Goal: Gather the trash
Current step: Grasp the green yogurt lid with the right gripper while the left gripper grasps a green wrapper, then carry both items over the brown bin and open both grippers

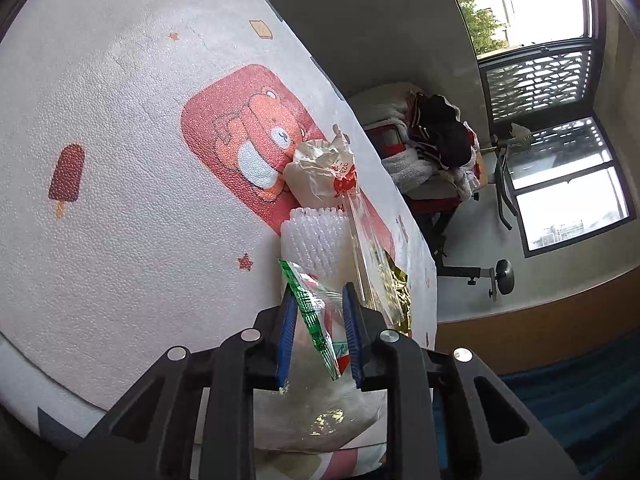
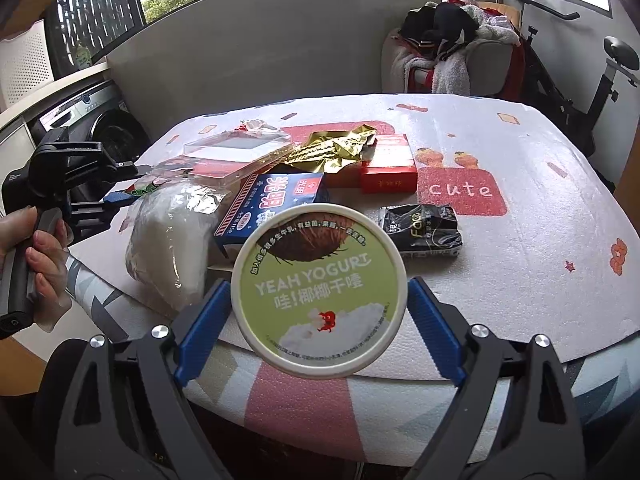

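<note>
A pile of trash lies on the table's white printed cover (image 2: 540, 200). My left gripper (image 1: 318, 292) is shut on a green and red wrapper (image 1: 316, 320) at the pile's near edge, above a white plastic bag (image 1: 320, 412). Beyond it lie a white foam net (image 1: 316, 236) and a crumpled white paper wrapper (image 1: 320, 172). My right gripper (image 2: 320, 284) holds a green-lidded yogurt tub (image 2: 320, 296) by its rim at the table's front edge. Behind the tub sit a blue milk carton (image 2: 272, 204), gold foil (image 2: 336, 148), a red box (image 2: 388, 168), a black packet (image 2: 424, 232) and a clear plastic tray (image 2: 236, 152).
A hand (image 2: 40, 256) grips the left gripper's handle at the table's left side. A washing machine (image 2: 100, 120) stands behind it. A chair heaped with clothes (image 2: 448, 48) and an exercise bike (image 2: 600, 80) stand beyond the far edge.
</note>
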